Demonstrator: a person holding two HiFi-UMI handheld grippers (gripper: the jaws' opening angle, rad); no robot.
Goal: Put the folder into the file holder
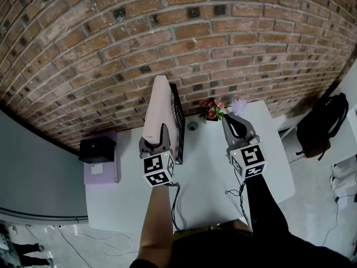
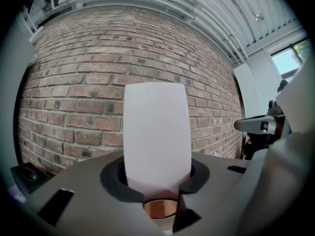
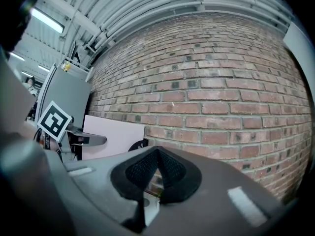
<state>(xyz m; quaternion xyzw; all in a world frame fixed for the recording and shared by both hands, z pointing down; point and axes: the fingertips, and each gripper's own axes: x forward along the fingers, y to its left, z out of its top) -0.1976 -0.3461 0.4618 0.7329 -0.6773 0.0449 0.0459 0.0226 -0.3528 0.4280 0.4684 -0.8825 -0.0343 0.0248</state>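
At the near edge of the white table (image 1: 206,172) the person's 2 forearms reached out over it, each ending in a marker cube, with thin cables (image 1: 175,205) trailing back across the surface between them.

The left gripper (image 1: 162,130) was over the middle of the table, left of centre. Its jaws were closed on the lower part of the pale pink folder (image 1: 159,108). In the left gripper view the sheet stood upright between the 2 dark pads, with both pressed against it. The folder rose tall and narrow from the grip toward the far edge. It stood right against the left side of the black mesh file holder (image 1: 178,121) – whether its bottom edge was already inside the holder could not be made out.

The right gripper (image 1: 231,120) hung over the right half of the table, well apart from the folder. Its pads met at their tips and held nothing.

A small round object (image 1: 192,125) lay between the holder and the right gripper, and a small bunch of red and pink flowers (image 1: 213,110) stood at the far edge. A black device (image 1: 96,148) sat on a lavender box (image 1: 100,171) at the far left corner.

Beyond the table was a brick wall (image 1: 167,32), and off the right edge a black backpack (image 1: 321,124).
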